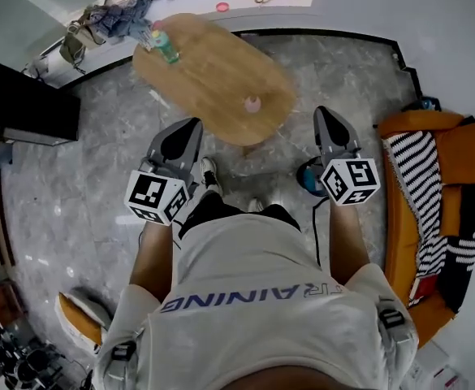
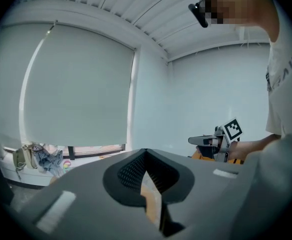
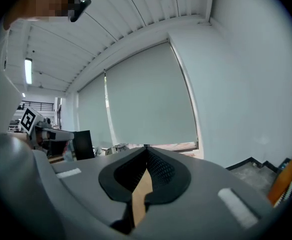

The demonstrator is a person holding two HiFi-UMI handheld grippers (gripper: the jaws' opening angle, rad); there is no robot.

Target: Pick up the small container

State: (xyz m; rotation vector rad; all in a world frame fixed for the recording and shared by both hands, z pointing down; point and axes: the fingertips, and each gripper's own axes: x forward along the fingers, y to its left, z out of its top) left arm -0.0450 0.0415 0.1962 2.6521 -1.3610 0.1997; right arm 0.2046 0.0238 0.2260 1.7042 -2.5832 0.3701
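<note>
A small pink container (image 1: 253, 104) stands near the close edge of an oval wooden table (image 1: 213, 75) in the head view. My left gripper (image 1: 192, 127) hovers in front of the table, left of the container and apart from it, its jaws shut and empty (image 2: 146, 153). My right gripper (image 1: 326, 114) is held to the right of the table edge, also shut with nothing in it (image 3: 146, 149). Both point nearly level toward the window wall. Neither gripper view shows the container; each shows the other gripper off to the side.
A green bottle (image 1: 166, 49) stands at the table's far left end. An orange sofa with a striped cushion (image 1: 432, 177) lines the right side. A black cabinet (image 1: 26, 104) stands on the left, and clothes (image 1: 115, 19) are heaped by the window sill.
</note>
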